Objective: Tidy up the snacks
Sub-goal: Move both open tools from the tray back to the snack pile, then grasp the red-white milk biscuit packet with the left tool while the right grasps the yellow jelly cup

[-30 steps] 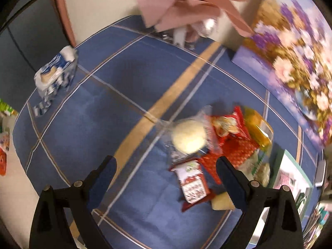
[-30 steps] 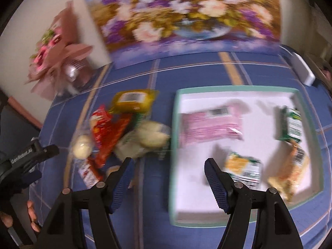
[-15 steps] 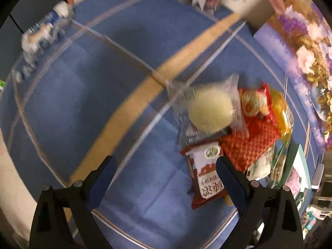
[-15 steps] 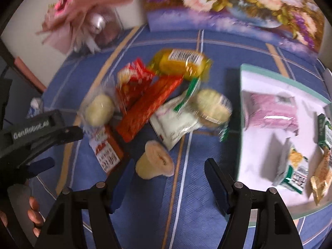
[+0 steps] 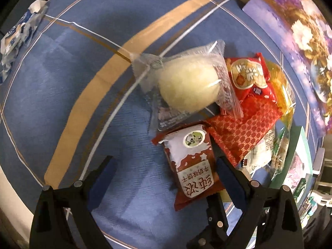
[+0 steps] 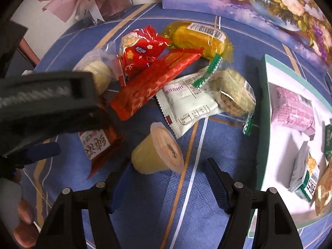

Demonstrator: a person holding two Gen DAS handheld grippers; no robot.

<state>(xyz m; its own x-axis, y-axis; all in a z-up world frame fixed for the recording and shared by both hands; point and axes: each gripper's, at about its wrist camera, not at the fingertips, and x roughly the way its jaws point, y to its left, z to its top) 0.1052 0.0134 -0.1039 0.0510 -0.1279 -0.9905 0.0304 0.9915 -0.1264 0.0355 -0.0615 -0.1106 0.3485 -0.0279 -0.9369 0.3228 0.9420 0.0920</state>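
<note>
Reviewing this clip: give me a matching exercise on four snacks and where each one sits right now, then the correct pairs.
Snacks:
1. jelly cup
2. pink packet
3. brown-and-white biscuit packet
4. yellow cake packet

Places:
A. inside the white tray
B. far end of the pile, nearest the flower painting
C. on its side, just ahead of the open right gripper
D. between the fingers of the open left gripper

Pairs: 1-C, 2-A, 3-D, 4-B
</note>
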